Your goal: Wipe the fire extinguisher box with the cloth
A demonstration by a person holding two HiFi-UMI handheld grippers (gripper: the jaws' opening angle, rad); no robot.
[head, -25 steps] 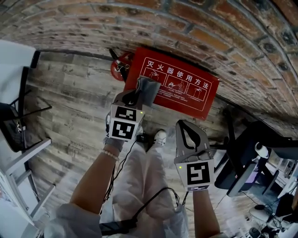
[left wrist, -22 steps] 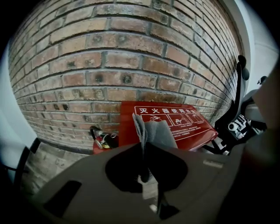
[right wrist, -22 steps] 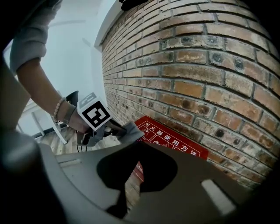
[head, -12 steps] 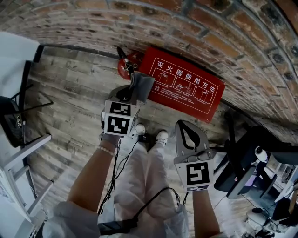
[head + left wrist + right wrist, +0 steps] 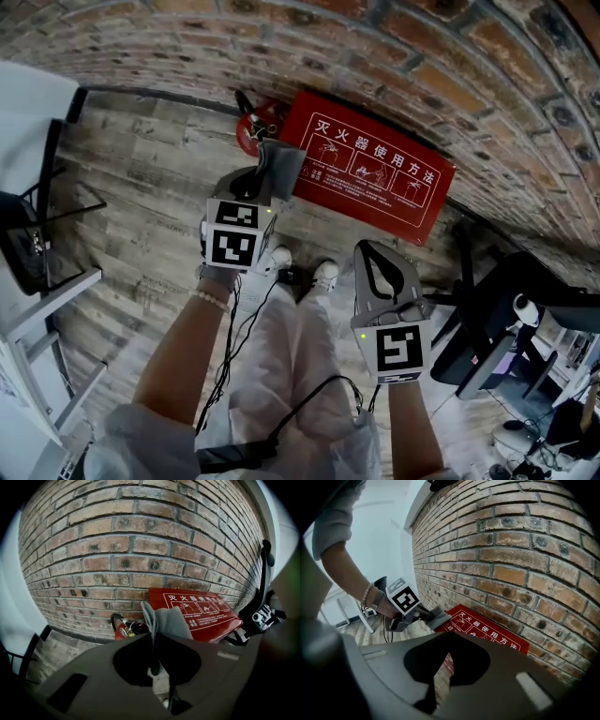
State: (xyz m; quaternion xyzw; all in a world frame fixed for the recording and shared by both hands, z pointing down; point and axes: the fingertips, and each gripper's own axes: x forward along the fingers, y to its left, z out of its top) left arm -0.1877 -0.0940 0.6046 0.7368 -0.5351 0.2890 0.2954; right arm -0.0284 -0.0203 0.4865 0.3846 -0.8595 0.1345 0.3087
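The left claw [image 5: 152,638] pinches a grey cloth [image 5: 169,620] near the left end of the red fire extinguisher box [image 5: 375,178]; the right claw [image 5: 449,635], closed on nothing, hangs nearer.

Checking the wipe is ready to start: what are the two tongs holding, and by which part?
The left tongs pinch the grey fabric cloth by one end, the rest sticking out past the tips. The right tongs are shut on nothing.
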